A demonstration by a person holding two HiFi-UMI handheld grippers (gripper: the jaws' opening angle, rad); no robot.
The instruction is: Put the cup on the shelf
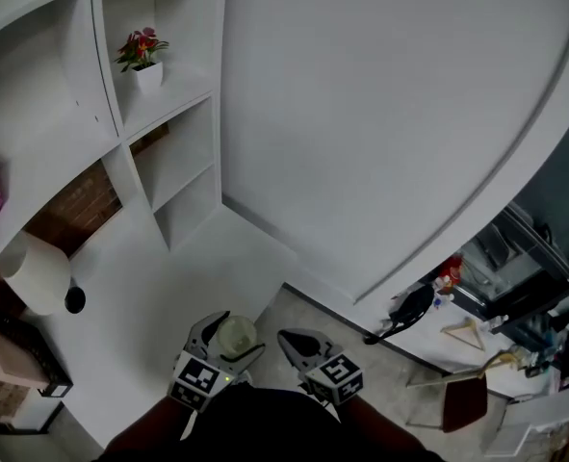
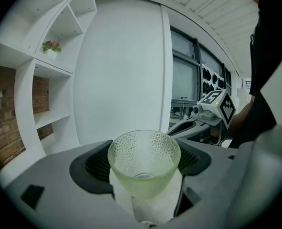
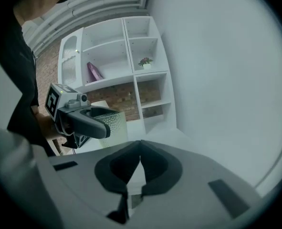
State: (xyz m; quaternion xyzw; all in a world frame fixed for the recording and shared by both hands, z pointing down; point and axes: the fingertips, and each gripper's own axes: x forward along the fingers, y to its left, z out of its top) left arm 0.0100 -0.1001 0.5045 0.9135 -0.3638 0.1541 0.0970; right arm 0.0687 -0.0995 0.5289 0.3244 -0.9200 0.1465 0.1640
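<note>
Dimpled glass cup (image 2: 143, 162) sits clamped between left gripper's (image 2: 143, 175) jaws.

The right claw (image 3: 139, 156) is closed and empty, while the left claw (image 3: 107, 121) seemingly clasps a textured cup (image 3: 116, 128).
</note>
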